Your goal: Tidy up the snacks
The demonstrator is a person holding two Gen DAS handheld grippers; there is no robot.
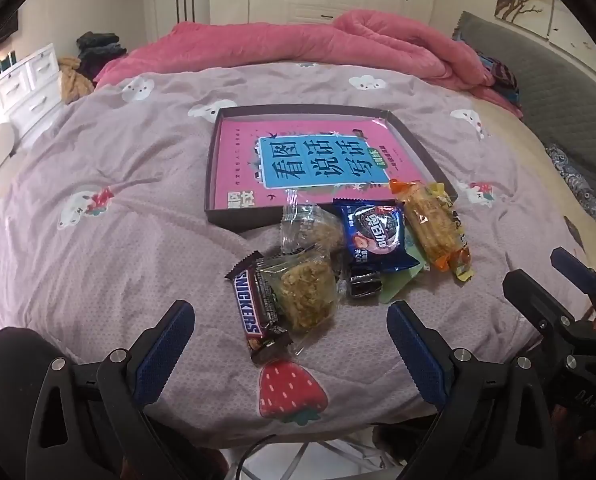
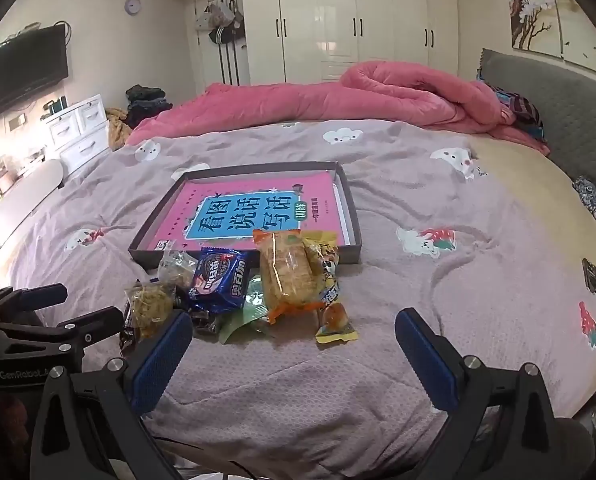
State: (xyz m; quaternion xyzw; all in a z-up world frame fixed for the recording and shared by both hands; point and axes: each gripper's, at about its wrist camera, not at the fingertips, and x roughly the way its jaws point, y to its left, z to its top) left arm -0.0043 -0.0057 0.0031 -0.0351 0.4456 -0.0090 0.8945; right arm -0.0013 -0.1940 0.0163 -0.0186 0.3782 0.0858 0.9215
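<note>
A heap of wrapped snacks lies on the bedspread in front of a shallow dark box [image 1: 214, 168] [image 2: 154, 220] holding a pink book. In the heap are a Snickers bar [image 1: 254, 312], a clear-wrapped oat cake [image 1: 308, 298] [image 2: 150, 308], a blue cookie pack [image 1: 376, 236] [image 2: 220, 280], an orange-wrapped cracker pack [image 1: 432, 228] [image 2: 286, 272] and a yellow candy [image 2: 335, 320]. My left gripper [image 1: 290, 322] stands open just short of the Snickers bar, nothing between its blue pads. My right gripper [image 2: 294, 330] [image 1: 554, 276] is open too, to the right of the heap, near the yellow candy.
The purple bedspread [image 2: 378, 360] with cartoon prints covers the bed. A rolled pink quilt [image 2: 398, 92] lies at the far side, a grey headboard [image 2: 558, 96] on the right. White drawers [image 2: 78, 128] and a wall television [image 2: 22, 68] stand at the left.
</note>
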